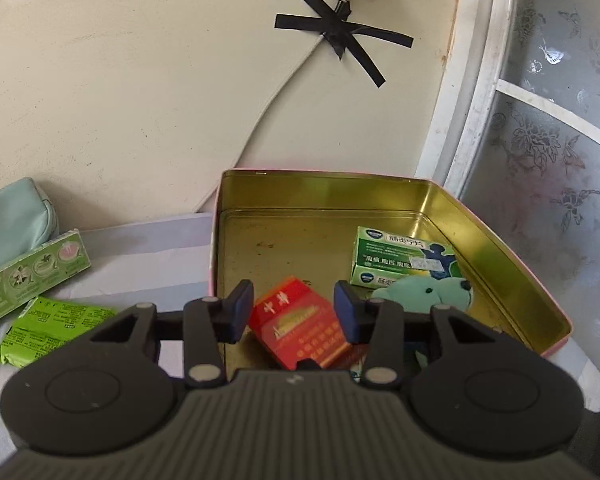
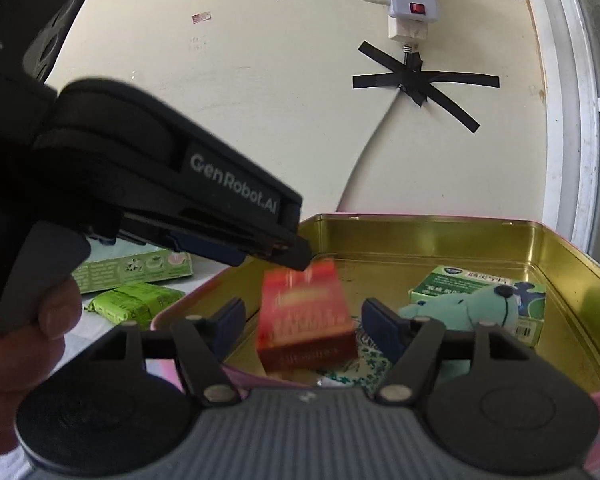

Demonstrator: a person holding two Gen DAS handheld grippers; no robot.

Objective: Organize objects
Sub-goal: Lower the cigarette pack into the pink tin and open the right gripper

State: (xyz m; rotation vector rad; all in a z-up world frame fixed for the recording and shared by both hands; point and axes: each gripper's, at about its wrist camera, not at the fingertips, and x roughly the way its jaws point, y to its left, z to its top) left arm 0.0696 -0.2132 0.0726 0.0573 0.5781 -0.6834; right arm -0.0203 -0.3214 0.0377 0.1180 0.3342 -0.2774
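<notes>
The left wrist view looks over the left hand-held gripper (image 1: pixel 294 310), whose blue-padded jaws stand apart with nothing pressed between them; a red box (image 1: pixel 296 322) lies beyond the gap, tilted on the floor of an open gold-lined tin (image 1: pixel 512 248) with a pink outer rim. Toward the tin's right side lie a green and white medicine box (image 1: pixel 400 258) and, just in front of it and partly over it, a mint-green plush bear (image 1: pixel 416 290). Outside the tin, on the pale striped surface to the left, rest a long green carton (image 1: pixel 32 274), a bright green packet (image 1: pixel 56 328) near it, and a pale teal pouch (image 1: pixel 12 220) against the wall. A white cable (image 1: pixel 268 104) runs down the wall, fixed by crossed black tape (image 1: pixel 340 36). In the right wrist view the right hand-held gripper (image 2: pixel 303 322) is likewise released, its jaws spread and gripping nothing, with the red box (image 2: pixel 306 316) blurred and seen between them over the tin's near rim (image 2: pixel 240 376); whether the box touches the tin floor here cannot be told. The left hand-held gripper (image 2: pixel 296 254) reaches in from the left, its tip just above the box, held by a hand (image 2: pixel 32 344). The bear (image 2: pixel 464 308) and medicine box (image 2: pixel 452 284) lie at the right.
</notes>
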